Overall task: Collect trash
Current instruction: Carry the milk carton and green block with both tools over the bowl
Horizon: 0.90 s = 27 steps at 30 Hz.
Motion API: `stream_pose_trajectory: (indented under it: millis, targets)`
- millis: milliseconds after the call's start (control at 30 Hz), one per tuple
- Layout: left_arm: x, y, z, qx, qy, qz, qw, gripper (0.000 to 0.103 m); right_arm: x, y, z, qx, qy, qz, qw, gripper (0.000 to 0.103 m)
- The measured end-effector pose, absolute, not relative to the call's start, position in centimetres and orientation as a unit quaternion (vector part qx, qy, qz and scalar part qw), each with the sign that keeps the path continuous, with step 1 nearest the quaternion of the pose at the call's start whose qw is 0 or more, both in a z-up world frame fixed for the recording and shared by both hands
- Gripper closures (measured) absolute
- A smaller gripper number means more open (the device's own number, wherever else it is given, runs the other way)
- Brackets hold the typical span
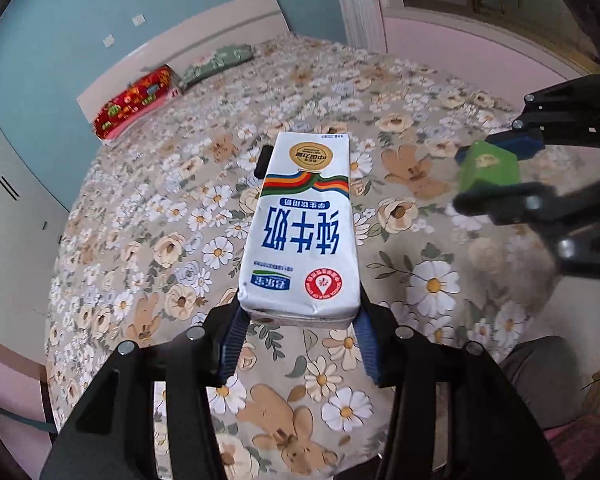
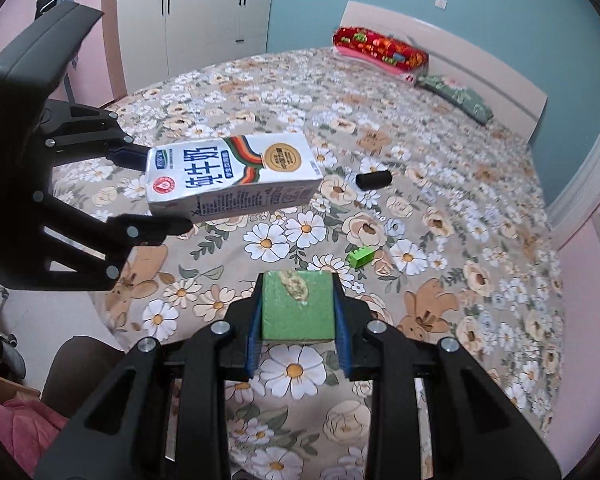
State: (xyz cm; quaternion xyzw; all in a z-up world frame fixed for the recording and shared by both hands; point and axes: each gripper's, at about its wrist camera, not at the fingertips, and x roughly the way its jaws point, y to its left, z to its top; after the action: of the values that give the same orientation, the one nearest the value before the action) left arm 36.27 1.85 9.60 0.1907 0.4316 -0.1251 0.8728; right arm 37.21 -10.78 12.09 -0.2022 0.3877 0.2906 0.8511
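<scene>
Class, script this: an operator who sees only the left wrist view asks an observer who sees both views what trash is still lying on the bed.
Operator: The milk carton blocks my view of the bedspread. Is anything behind it?
Observer: A black cylinder lies on its side just beyond the carton.
Operator: Is there anything near the right tool?
Observer: A small green brick lies on the bedspread, just past the green block that the tool clamps.
</scene>
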Motion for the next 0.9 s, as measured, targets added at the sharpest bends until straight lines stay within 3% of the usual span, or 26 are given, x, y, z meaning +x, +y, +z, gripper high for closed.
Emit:
stream_pose_trajectory:
  millis: [500, 900]
  targets:
    - [26.3, 2.3, 14.8, 0.187, 0.407, -0.096, 0.889, 0.052, 27.0, -12.6, 17.9, -0.209, 0.345, 0.29, 0.868, 0.072]
    - [20.3, 1.8, 11.7, 0.192, 0.427, -0.1, 0.878, 0.052, 21.6, -13.6, 14.5, -0.209, 0.368, 0.297, 0.856, 0.072]
